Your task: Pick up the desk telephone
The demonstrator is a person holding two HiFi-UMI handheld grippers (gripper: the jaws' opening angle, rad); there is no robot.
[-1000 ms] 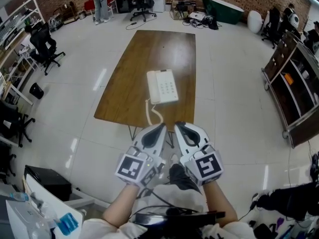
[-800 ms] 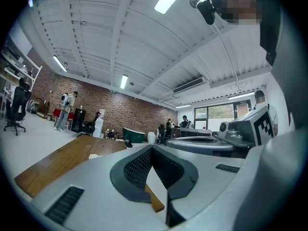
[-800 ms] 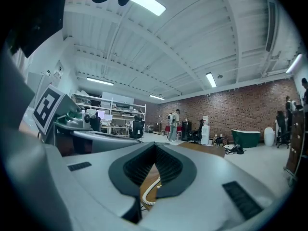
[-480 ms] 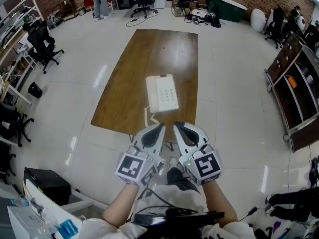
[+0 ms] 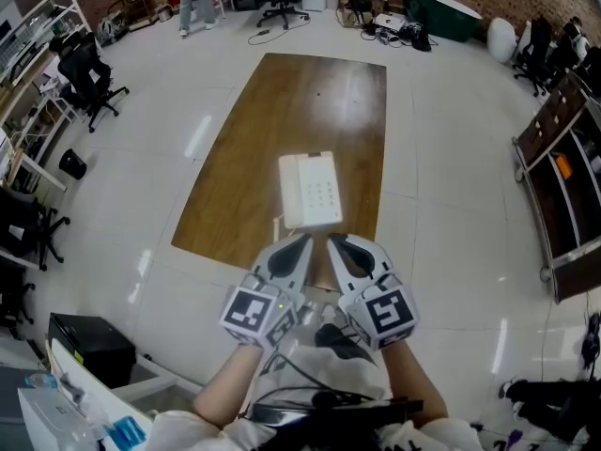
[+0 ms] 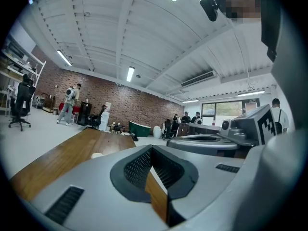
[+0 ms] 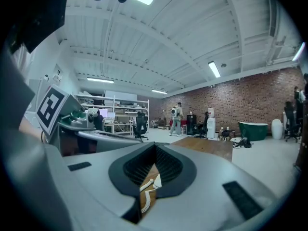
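Head view: the desk telephone (image 5: 310, 190) lies on the wooden table (image 5: 282, 111) at centre frame, close to the table's near edge, with its keypad on the right half. The left gripper (image 5: 300, 243) and right gripper (image 5: 336, 243) sit side by side just below the phone in the frame. Their tips are near its lower edge but apart from it. The coiled cord (image 5: 277, 224) shows only faintly at the phone's lower left corner.

Left gripper view: the jaws are closed together with nothing between them. The narrow notch above the pads shows only table wood. Of the telephone, only a small white sliver appears at left centre, over the gripper body; the rest is cut off.

Right gripper view: the jaws are likewise closed and empty. The notch here shows the cord's coils plainly, plus a white corner of the phone. Neither of the other two views gives this detail.

Hard to make out:
- In the head view the phone is washed out white, so handset and base do not separate.
- The gripper tips cover the table's near edge at lower centre.
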